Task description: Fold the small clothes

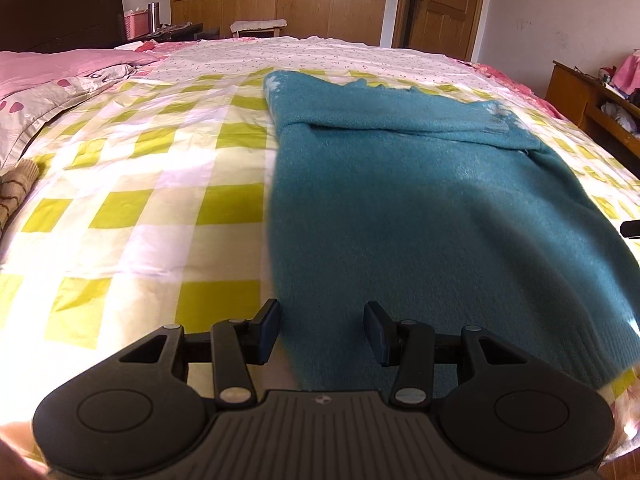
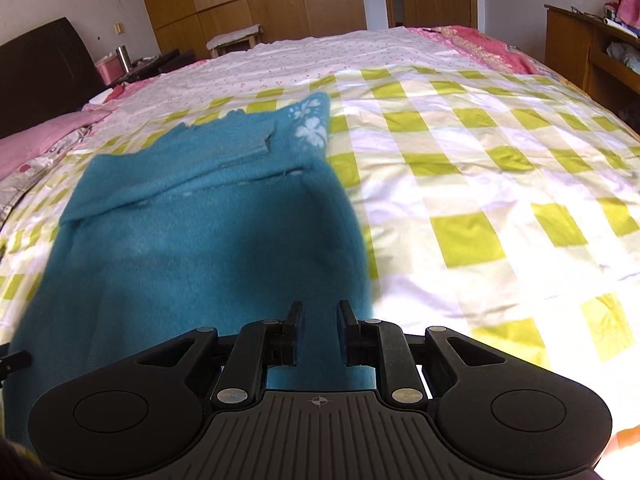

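Observation:
A teal knit sweater (image 1: 420, 208) lies flat on the bed, sleeves folded across its upper part, white flower prints near the shoulders. It also shows in the right wrist view (image 2: 192, 240). My left gripper (image 1: 322, 330) is open and empty, hovering over the sweater's near left edge. My right gripper (image 2: 319, 330) is open and empty, with a narrower gap, over the sweater's near right edge. Neither holds cloth.
The bed has a yellow-and-white checked sheet (image 1: 140, 208), also in the right wrist view (image 2: 500, 200). Pink pillows (image 1: 60, 76) lie at the left by a dark headboard (image 1: 60, 4). A brown knit item (image 1: 16, 188) lies at the left edge. A wooden desk (image 1: 592, 96) stands on the right.

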The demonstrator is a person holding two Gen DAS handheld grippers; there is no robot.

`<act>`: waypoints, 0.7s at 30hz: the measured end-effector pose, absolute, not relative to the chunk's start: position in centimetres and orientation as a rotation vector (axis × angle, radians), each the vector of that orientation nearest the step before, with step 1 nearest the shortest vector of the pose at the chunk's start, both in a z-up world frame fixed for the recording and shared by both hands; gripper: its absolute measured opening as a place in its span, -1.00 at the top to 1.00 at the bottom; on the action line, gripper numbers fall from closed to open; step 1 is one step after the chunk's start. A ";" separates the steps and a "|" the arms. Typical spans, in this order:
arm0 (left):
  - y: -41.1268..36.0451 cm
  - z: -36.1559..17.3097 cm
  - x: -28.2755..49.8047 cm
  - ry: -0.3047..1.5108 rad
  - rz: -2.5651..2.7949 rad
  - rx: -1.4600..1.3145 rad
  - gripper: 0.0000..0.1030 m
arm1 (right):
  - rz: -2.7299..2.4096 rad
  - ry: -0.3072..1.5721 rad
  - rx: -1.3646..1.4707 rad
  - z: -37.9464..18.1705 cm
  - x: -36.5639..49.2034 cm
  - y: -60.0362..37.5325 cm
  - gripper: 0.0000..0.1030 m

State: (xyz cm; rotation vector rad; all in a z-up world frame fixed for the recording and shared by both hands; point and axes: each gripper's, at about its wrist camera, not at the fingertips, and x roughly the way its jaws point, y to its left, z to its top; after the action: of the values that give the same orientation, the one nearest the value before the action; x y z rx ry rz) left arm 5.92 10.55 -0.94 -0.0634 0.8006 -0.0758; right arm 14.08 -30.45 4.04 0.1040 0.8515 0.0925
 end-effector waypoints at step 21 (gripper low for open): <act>10.9 -1.5 3.6 0.896 -0.104 -0.150 0.01 | 0.120 1.047 0.199 1.3 8.7 -32.3 0.39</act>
State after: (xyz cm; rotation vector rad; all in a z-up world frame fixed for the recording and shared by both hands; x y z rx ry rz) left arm 3.55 10.89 -1.48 -0.1497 0.8960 -0.1039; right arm 8.68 -32.33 1.35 0.1993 1.0472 0.1200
